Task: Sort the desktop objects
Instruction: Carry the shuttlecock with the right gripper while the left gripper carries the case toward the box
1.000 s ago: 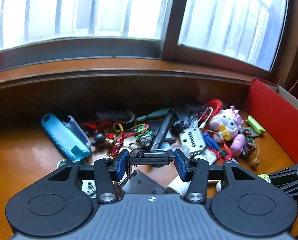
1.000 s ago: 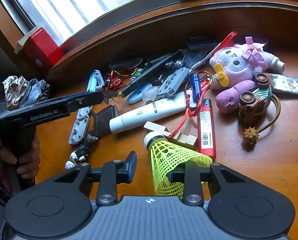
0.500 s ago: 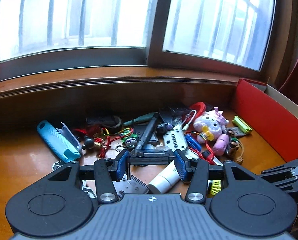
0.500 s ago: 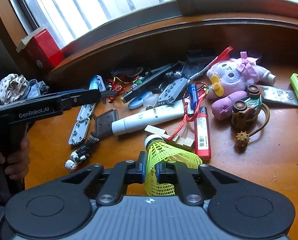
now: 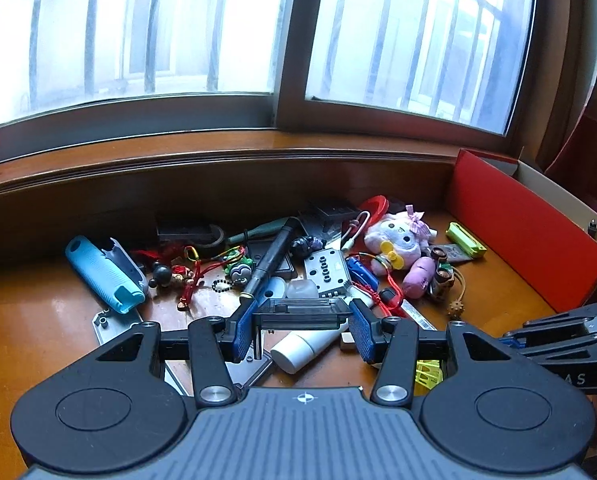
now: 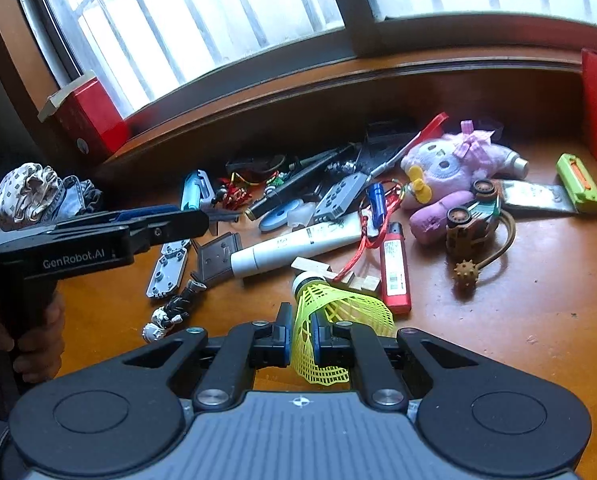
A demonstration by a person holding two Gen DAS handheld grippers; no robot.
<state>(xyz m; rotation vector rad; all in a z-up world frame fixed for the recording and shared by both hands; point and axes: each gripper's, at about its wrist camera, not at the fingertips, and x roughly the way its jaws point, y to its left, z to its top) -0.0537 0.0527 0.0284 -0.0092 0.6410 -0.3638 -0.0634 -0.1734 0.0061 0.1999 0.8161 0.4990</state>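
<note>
Right fingers (image 6: 321, 336) pinch the yellow shuttlecock (image 6: 338, 312) near the tabletop's (image 6: 518, 320) front edge; left fingers (image 5: 244, 330) clamp a clear case (image 5: 300, 314); lift both gently, avoid crushing.

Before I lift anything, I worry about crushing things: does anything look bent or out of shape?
Yes. The yellow shuttlecock, lying on its side on the desk, has its mesh skirt pinched flat between the right gripper pads, so it bulges unevenly. The left gripper holds a clear case that looks intact.
</note>
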